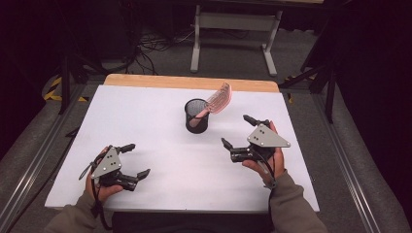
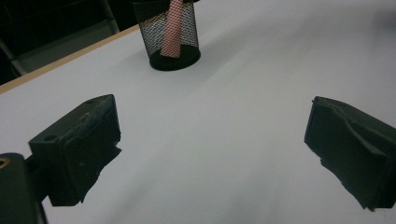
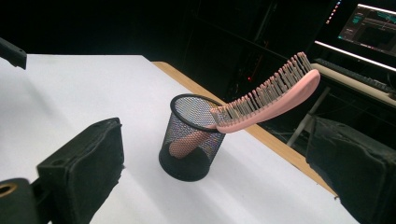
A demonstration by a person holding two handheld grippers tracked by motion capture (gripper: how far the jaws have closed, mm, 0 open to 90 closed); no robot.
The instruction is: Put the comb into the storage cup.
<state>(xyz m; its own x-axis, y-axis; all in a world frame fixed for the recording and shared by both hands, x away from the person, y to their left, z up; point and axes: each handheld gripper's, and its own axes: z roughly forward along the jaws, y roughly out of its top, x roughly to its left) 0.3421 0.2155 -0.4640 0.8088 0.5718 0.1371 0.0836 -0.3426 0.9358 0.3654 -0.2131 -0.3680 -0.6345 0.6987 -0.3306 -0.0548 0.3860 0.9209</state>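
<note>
The left gripper (image 1: 133,161) waits with jaws wide, holding nothing, well apart from the black mesh cup (image 1: 197,115). The pink hairbrush (image 1: 215,105) stands handle-down in the cup, leaning right, toward the nearer right gripper (image 1: 238,131). That gripper's jaws also gape, probably ready to grab.

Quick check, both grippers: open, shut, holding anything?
Left gripper: open, holding nothing, near the table's front edge.
Right gripper: open, holding nothing, beside the mesh cup with the pink hairbrush in it.
</note>
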